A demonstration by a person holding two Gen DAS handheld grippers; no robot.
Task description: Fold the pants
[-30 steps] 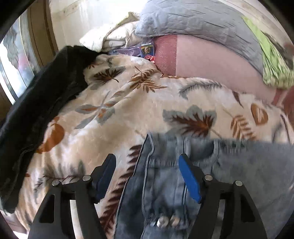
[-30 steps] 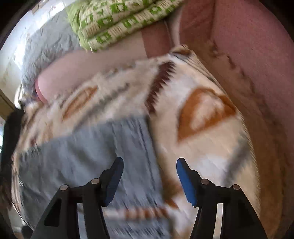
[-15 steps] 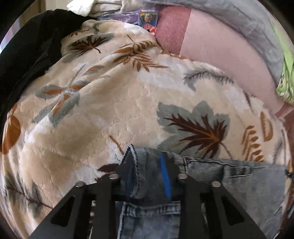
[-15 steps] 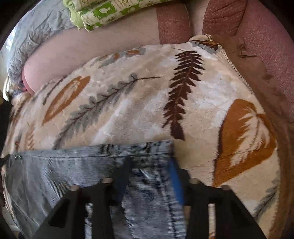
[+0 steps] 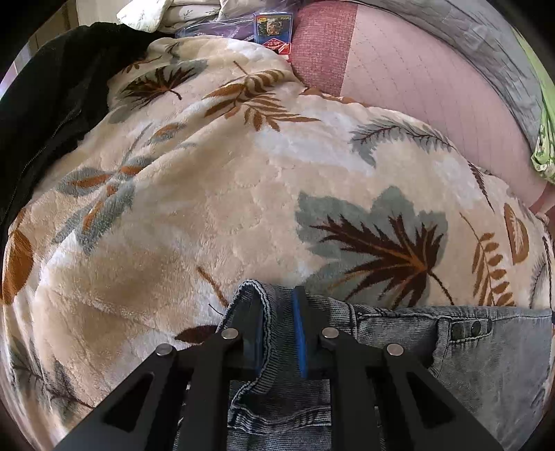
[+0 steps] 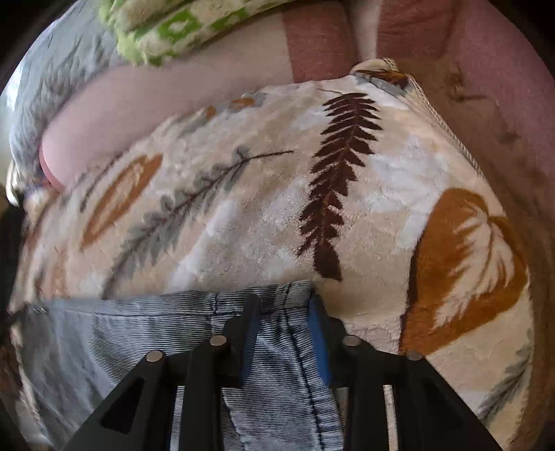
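Note:
Light blue denim pants (image 5: 451,347) lie on a cream leaf-print blanket (image 5: 208,208), stretched between my two grippers. My left gripper (image 5: 277,329) is shut on the left corner of the pants' top edge, which bunches between the blue pads. The same pants show in the right wrist view (image 6: 121,340). My right gripper (image 6: 282,336) is shut on the right corner of that edge, over the blanket (image 6: 277,190). A row of metal snaps (image 5: 471,328) shows on the edge.
A black garment (image 5: 45,104) lies at the blanket's left side. A pink couch back (image 5: 416,79) runs behind, with a grey quilt (image 5: 485,38), a green patterned cloth (image 6: 180,31) and a small printed box (image 5: 274,29). The couch arm (image 6: 503,86) stands at the right.
One second ago both grippers were open above the pants. They came down and closed on the two corners of the top edge; since half a second ago they hold almost still.

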